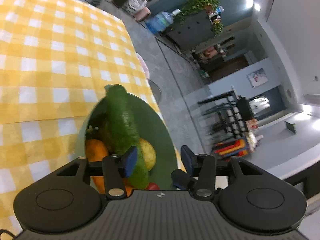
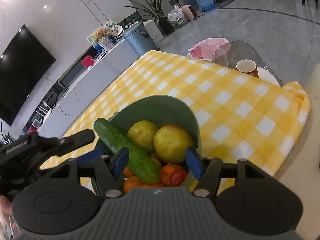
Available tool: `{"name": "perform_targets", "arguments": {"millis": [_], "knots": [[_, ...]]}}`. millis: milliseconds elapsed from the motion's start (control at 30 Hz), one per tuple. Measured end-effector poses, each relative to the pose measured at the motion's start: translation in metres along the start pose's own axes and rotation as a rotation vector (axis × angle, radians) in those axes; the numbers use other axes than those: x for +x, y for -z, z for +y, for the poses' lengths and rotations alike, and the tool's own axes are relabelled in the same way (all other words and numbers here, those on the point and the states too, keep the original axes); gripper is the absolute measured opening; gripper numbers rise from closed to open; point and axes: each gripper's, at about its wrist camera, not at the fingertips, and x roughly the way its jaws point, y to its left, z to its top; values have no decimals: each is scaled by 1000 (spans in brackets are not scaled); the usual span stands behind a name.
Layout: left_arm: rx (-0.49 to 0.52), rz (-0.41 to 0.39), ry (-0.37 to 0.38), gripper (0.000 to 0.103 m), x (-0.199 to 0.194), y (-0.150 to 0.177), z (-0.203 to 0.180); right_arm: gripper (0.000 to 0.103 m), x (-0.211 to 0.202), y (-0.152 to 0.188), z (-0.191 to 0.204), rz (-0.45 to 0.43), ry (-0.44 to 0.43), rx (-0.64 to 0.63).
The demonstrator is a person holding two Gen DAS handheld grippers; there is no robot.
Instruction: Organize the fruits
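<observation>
Right wrist view: cucumber (image 2: pixel 126 150) lies diagonal across green bowl (image 2: pixel 160 108), far-left to near-right. Right claw (image 2: pixel 157 163) apart, straddling its near end; left claw (image 1: pixel 158 160) also apart, equally close.

A table covered by a yellow-and-white checked tablecloth (image 2: pixel 230 104), with a green bowl (image 2: pixel 176 110) resting on it.

The bowl sits near the cloth's near edge and holds fruit. At the far right corner the cloth ends, leaving a bare white tabletop (image 2: pixel 268 76) where a red paper cup (image 2: pixel 247 68) stands upright. In the left wrist view the same cloth (image 1: pixel 60 50) fills the left side, the bowl (image 1: pixel 156 124) near its edge.
</observation>
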Motion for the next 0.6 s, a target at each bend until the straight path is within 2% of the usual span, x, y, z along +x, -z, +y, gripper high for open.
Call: {"name": "perform_targets", "arguments": {"millis": [100, 233, 300, 333, 400, 533, 600], "knots": [[63, -60, -123, 70, -16, 9, -15, 63, 1, 0, 3, 5, 3, -13], [204, -132, -398, 77, -34, 29, -48, 64, 0, 1, 4, 25, -10, -28], [256, -162, -523, 77, -42, 41, -66, 64, -5, 2, 13, 32, 19, -103], [272, -180, -557, 77, -45, 48, -73, 64, -6, 3, 17, 31, 41, -145], [266, -205, -578, 77, -54, 59, -84, 64, -13, 8, 28, 34, 91, -250], [317, -259, -657, 78, -64, 86, -106, 64, -23, 23, 38, 81, 161, -429], [336, -267, -675, 82, -63, 96, -115, 66, -30, 33, 39, 96, 185, -477]]}}
